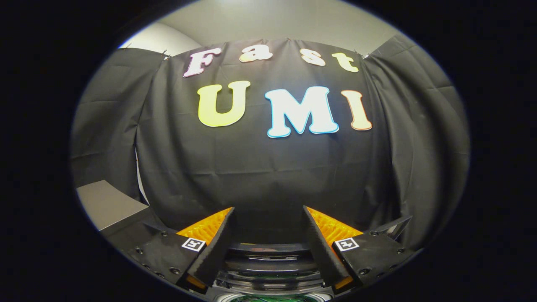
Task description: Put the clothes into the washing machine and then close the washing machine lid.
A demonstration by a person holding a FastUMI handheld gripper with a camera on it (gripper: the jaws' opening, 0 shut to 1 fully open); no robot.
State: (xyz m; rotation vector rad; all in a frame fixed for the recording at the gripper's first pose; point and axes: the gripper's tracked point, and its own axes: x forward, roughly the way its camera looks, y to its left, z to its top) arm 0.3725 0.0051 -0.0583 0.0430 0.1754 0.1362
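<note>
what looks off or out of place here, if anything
Nothing stands out. The gripper is open with nothing between its fingers, aimed at the cloth wall; the washing machine sits low between them, no visible damage.

The hand-held gripper [268,218] has its two fingers spread wide apart, holding nothing, and points at the black cloth wall [260,167] of the booth. Between the fingers, toward 6 o'clock, lies the washing machine [268,264], seen as dark glossy curved rims stacked one under another, with a bit of green at the very bottom. At 8 o'clock from the fingers a grey flat surface [107,203] stands against the cloth. At 12 o'clock, above the cloth, is a pale wall [268,21].
</note>
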